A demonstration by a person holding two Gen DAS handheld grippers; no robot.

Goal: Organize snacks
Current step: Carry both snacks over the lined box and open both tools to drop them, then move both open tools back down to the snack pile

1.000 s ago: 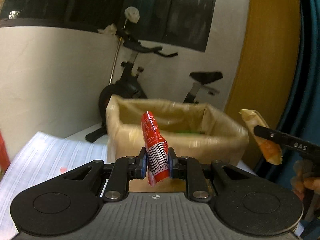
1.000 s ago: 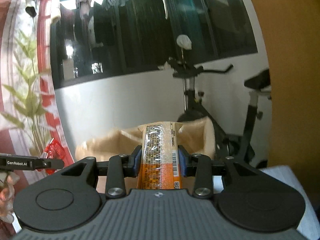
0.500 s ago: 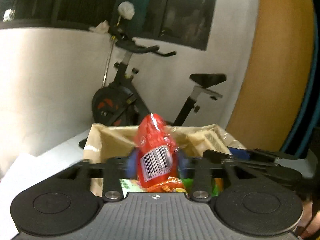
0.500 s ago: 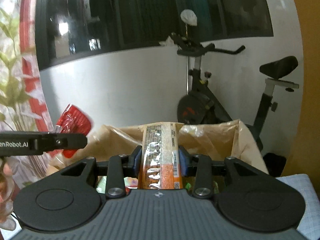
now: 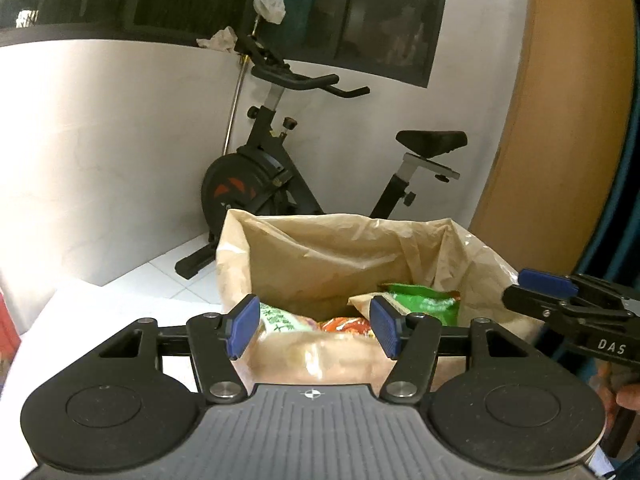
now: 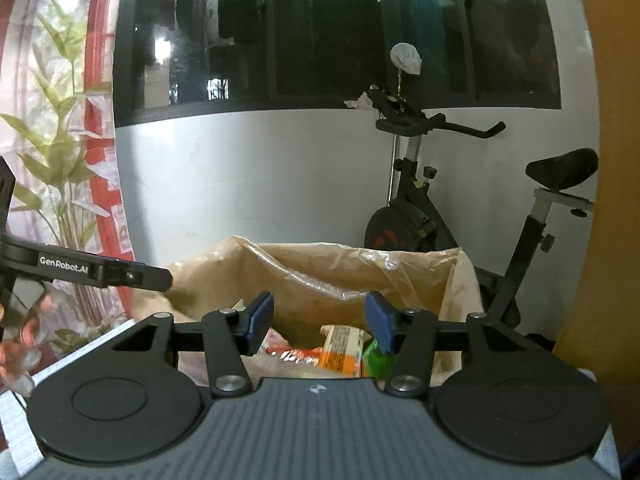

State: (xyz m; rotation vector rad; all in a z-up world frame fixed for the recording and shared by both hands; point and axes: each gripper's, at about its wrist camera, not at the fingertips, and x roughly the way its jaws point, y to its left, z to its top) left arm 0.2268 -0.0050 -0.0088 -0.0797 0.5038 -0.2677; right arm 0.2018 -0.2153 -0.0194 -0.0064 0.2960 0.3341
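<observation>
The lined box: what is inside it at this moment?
The lined box holds several snack packets: a green one, a red-orange one and an orange bar. Anything beneath them is covered.

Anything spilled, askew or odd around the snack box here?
Nothing spilled. The snacks lie jumbled inside the lined box, none over the rim. Its plastic liner is crumpled and sags unevenly. Both the left gripper and right gripper have just been opening, nothing between their jaws.
</observation>
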